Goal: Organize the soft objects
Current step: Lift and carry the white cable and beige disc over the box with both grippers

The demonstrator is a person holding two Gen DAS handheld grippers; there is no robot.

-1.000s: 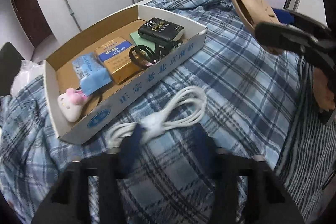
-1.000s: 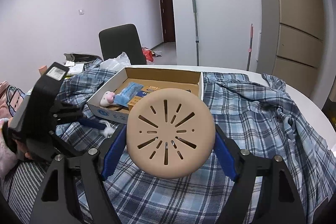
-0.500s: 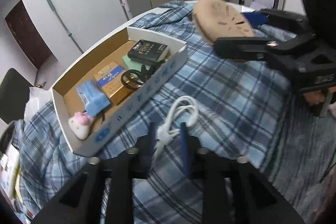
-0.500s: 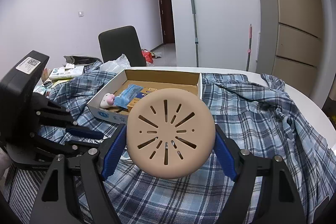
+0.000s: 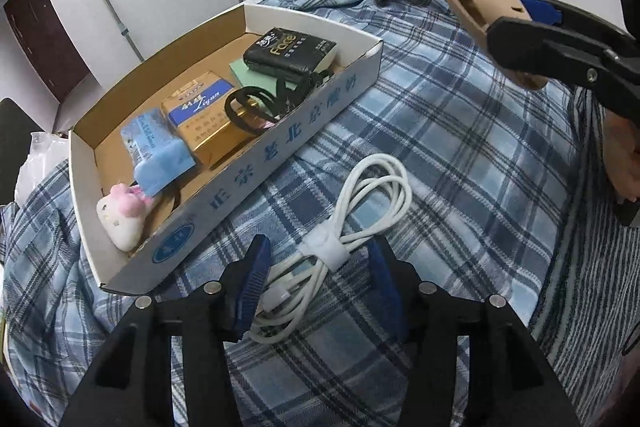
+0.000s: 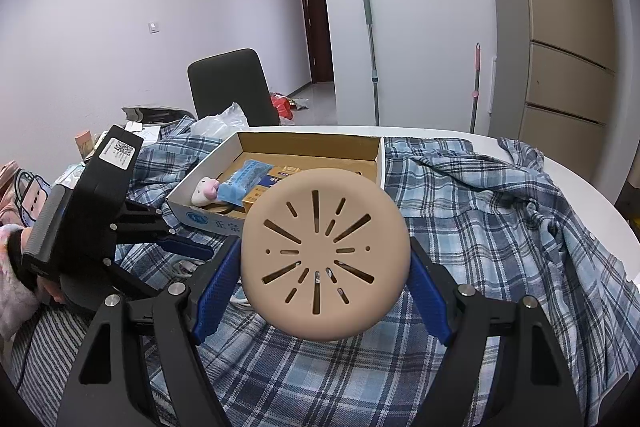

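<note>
A blue plaid shirt [image 5: 460,115] is covering a round white table [image 6: 592,187] in a pale-walled room, with a mop and a tall cabinet standing behind. On the cloth, ahead and to the left of the left gripper [image 5: 316,279], a shallow cardboard box [image 5: 280,143] is lying, already holding a black tissue pack [image 5: 290,53], a gold packet [image 5: 204,115], a blue packet [image 5: 158,151], a small white-and-pink plush toy [image 5: 122,215] at its near corner and a dark looped strap.

The left gripper is hovering over a bundled white cable [image 5: 340,243] tied with a white strap. Its blue pads are standing either side of the bundle without pressing on it, so the cable is lying free on the shirt between released jaws. The right gripper [image 6: 324,287] is clamping a tan round slotted silicone pad [image 6: 324,255] by its edges, holding it up in the air, right of and beyond the left gripper.

The step in hand seems to be collecting the cable for the box, while the pad is waiting its turn. The next move probably calls for closing the left pads across the strapped middle of the bundle, where the loops are gathered, then lifting clear of the box's near wall before setting it into a free patch. The loose end loops may snag on the rim.
</note>
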